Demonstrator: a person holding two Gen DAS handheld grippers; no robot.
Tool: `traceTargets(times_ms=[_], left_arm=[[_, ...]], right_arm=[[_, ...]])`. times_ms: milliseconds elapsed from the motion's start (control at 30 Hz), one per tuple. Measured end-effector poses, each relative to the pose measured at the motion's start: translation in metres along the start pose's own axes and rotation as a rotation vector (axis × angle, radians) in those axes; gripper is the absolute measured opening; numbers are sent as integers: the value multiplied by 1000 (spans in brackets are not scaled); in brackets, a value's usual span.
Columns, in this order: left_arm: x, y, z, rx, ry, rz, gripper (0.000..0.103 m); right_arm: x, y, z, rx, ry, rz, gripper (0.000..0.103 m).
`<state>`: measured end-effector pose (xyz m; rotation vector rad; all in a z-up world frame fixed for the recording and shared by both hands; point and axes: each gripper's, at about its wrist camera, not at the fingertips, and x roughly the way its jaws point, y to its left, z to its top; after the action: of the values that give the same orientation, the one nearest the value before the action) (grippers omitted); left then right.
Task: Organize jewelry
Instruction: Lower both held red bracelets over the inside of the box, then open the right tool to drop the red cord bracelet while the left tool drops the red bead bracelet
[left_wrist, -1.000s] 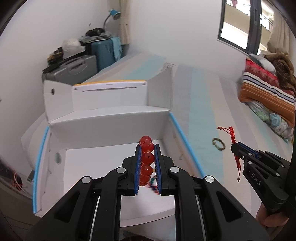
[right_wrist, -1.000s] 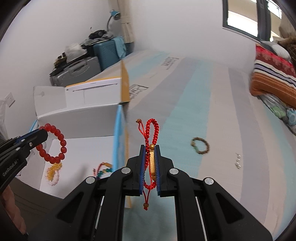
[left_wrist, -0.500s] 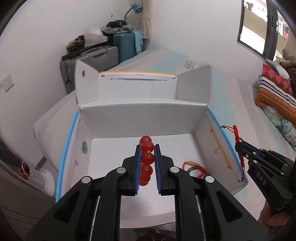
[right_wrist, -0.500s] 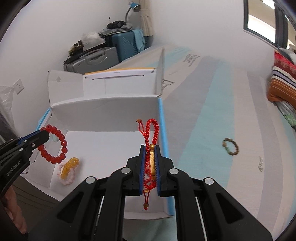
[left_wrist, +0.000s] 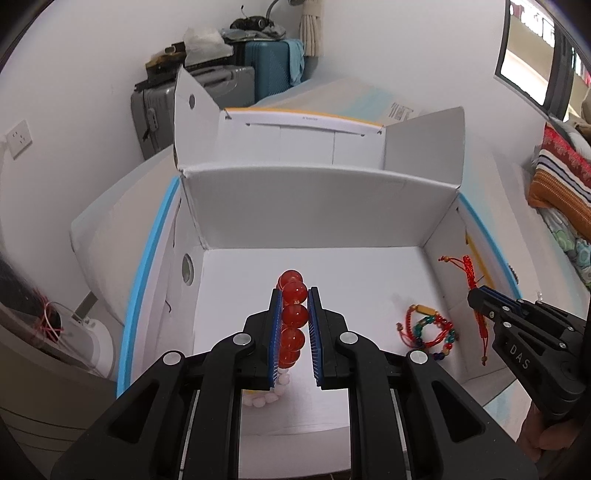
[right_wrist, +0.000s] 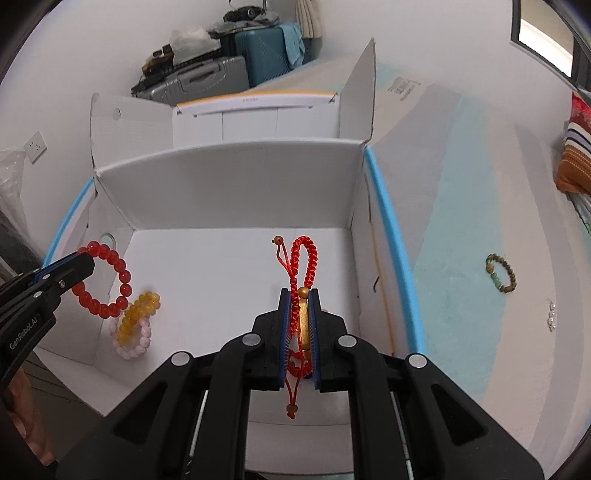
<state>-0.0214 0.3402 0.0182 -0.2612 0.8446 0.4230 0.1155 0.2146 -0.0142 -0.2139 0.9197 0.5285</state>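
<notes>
Bracelets (right_wrist: 105, 284) now farther over box (right_wrist: 229, 184) interior.

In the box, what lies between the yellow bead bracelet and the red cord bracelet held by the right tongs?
Only bare white box floor lies between the yellow bead bracelet and the red cord bracelet, as the right wrist view shows.

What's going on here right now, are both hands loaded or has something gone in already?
Both are loaded. The left tongs are shut on a red bead bracelet, and the right tongs are shut on a red braided cord bracelet. Both hang over the open white box. Already on its floor: a yellow and a pink bead bracelet and a multicolored one. A brown bead bracelet is on the bed outside.
</notes>
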Motion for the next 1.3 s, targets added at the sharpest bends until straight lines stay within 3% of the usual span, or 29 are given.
traceTargets(times_ms=[500,600,700,800,833,867,933,1033,1167,1233,1300], left_arm=[[27,6,-7,-23,52,-6,14],[25,5,-7,-16,44,9,14],[22,4,-6,-22,38,16,16],[18,4,-6,-27,22,28,31],[16,4,-6,-28,13,33,40],[14,4,-6,-28,6,37,44],[10,3,-5,-29,-10,43,51],[3,1,-3,-27,-34,54,71],[-7,-8,0,-16,-65,59,86],[-11,-15,1,-3,-78,49,88],[-15,-26,1,14,-93,43,93]], right_arm=[[23,10,-7,-13,68,-17,12],[19,10,-9,-15,56,-21,33],[15,9,-10,-12,46,-10,38],[7,11,-10,-24,27,9,46],[4,11,-10,-26,21,17,51],[1,11,-10,-26,15,19,61],[-9,11,-11,-23,-21,7,70],[-20,7,-9,-16,-44,15,76],[-31,-9,-9,6,-68,6,83],[-35,-19,-10,20,-61,61,83],[-44,-27,-11,33,-89,12,92]])
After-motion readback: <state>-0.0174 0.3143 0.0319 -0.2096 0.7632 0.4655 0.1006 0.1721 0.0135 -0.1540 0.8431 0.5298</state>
